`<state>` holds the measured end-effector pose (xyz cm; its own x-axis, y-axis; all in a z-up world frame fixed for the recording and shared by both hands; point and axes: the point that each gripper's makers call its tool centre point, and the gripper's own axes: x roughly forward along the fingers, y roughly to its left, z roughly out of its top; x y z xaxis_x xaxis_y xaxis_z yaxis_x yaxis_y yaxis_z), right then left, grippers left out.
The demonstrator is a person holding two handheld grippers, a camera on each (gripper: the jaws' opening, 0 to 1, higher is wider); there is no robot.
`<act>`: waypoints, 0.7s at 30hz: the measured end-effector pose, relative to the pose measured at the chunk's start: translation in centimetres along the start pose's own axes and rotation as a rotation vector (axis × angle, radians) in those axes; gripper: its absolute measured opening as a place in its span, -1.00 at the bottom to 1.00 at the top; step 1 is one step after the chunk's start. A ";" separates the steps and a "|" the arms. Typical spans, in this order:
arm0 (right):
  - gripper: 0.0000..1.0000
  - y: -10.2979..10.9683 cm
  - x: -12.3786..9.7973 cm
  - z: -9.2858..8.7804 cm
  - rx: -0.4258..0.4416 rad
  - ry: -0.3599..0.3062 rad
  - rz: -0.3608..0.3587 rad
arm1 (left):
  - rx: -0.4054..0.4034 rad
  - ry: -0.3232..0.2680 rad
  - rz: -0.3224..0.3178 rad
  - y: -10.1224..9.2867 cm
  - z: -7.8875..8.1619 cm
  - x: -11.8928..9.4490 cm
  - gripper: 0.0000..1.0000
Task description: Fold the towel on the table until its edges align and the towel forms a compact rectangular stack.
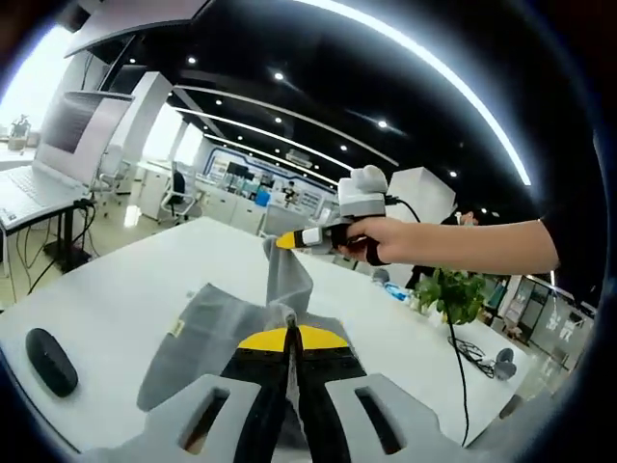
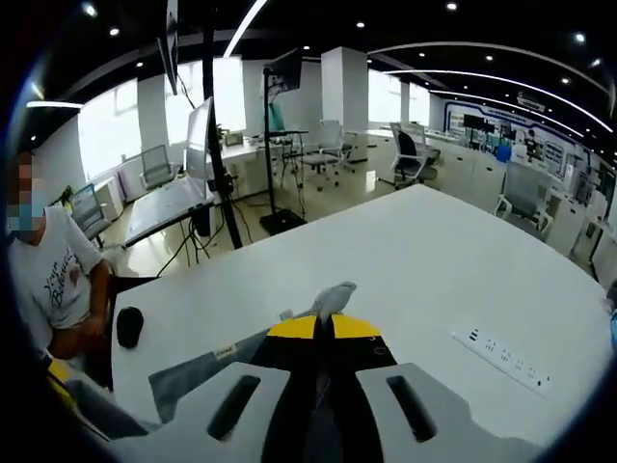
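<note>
Left tool: jaws pressed together, pinching grey towel lifted off white desk. Right tool: likewise pinching a corner (towel's far side hidden under both tools). Black mouse beside it.

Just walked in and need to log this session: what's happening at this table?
A person is folding a grey towel on a white table with two handheld grippers. The left gripper is shut on one part of the towel, and the right gripper pinches another part lifted above the table. The fold is unfinished. A black mouse sits near the table edge.
</note>
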<state>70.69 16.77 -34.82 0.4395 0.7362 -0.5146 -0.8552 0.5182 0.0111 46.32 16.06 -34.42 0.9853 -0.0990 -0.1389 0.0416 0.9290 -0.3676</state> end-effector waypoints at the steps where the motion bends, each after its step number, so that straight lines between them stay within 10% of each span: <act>1: -1.00 0.2 0.3 -0.1 -0.002 0.004 0.002 | -0.002 0.002 0.005 0.3 -0.1 0.0 -0.97; 21: -0.99 2.3 6.3 -2.2 0.002 0.042 0.010 | -0.045 0.040 0.104 5.4 -2.6 -0.3 -0.97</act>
<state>70.85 21.67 -39.89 0.4189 0.7228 -0.5496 -0.8588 0.5119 0.0186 45.82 20.15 -38.79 0.9765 -0.0177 -0.2150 -0.0693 0.9182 -0.3901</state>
